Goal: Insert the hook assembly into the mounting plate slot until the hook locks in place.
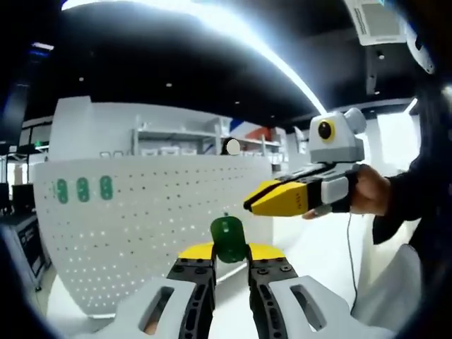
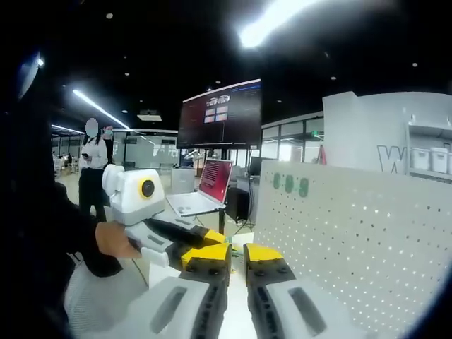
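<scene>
The left hand-held gripper [image 1: 229,263] has its jaws drawn close on a green hook assembly [image 1: 227,239], which stands up between the yellow tips; in the left gripper view the hook sits in front of the white perforated mounting plate [image 1: 141,226], well short of its holes; whether it is near the plate's lower edge I cannot tell. The right hand-held gripper [image 2: 229,263] has its jaws nearly together with a thin gap and nothing visible between them; it hovers beside the plate [image 2: 353,240], with 3 green hooks [image 2: 288,184] near the plate's top edge. The risks, as I judge them: the hook may twist in the narrow pinch on approach; it may meet the slot tilted and jam unlocked; the unsteadied plate may shift under the push.
</scene>
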The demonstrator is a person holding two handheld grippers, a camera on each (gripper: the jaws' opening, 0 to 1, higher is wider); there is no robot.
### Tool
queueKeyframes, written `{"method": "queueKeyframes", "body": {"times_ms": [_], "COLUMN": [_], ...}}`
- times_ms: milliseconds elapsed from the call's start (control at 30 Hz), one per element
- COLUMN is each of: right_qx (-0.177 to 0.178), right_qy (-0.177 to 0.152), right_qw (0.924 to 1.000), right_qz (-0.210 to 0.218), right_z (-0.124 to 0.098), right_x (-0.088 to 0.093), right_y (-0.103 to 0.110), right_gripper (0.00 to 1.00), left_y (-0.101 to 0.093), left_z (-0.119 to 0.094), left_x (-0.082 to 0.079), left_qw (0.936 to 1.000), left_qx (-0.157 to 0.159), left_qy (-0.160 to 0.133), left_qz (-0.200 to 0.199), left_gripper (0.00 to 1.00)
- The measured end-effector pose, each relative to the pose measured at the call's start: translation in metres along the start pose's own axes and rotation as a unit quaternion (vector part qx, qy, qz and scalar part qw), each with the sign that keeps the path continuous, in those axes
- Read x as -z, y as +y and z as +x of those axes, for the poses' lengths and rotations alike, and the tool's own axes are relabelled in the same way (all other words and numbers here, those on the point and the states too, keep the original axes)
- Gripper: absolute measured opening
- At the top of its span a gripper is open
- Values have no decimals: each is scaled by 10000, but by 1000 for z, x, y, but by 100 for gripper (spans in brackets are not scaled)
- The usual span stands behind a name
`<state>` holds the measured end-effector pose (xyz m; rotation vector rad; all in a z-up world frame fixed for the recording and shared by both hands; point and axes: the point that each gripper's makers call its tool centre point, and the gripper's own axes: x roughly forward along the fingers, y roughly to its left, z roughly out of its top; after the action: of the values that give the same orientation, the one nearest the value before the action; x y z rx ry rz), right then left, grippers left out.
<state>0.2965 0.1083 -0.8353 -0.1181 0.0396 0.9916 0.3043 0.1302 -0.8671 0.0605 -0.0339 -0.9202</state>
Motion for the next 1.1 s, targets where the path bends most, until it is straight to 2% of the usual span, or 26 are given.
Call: {"method": "queueKeyframes", "body": {"times_ms": [133, 167, 300, 467, 667, 867, 900, 1100], "right_qx": [-28, -57, -310, -846, -1091, -1515, -1770, -2169], "right_qy": [4, -2, -10, -44, -35, -1, -8, 4], "right_qw": [10000, 10000, 9993, 9961, 9937, 9883, 9839, 9756], "right_qz": [33, 55, 186, 245, 242, 192, 243, 336], "right_z": [-7, -8, -11, -16, -22, -27, -30, -38], "right_x": [-1, -1, -2, -9, -15, -18, -19, -22], "right_y": [-2, -2, 3, 21, 29, 44, 53, 64], "right_gripper": [6, 6, 6, 7, 8, 9, 9, 9], "left_y": [-9, -16, -23, -32, -43, -58, -61, -75], "left_z": [-9, -12, -17, -23, -28, -34, -34, -39], "left_x": [0, -1, -4, -14, -25, -34, -35, -38], "left_qw": [9992, 9980, 9962, 9923, 9872, 9798, 9782, 9704], "left_qx": [404, 632, 869, 1201, 1549, 1965, 2042, 2388], "left_qy": [42, 46, -9, -173, -230, -240, -221, -183], "left_qz": [45, 38, -82, -265, -295, -292, -292, -314], "left_gripper": [16, 16, 16, 16, 16, 16, 16, 16]}}
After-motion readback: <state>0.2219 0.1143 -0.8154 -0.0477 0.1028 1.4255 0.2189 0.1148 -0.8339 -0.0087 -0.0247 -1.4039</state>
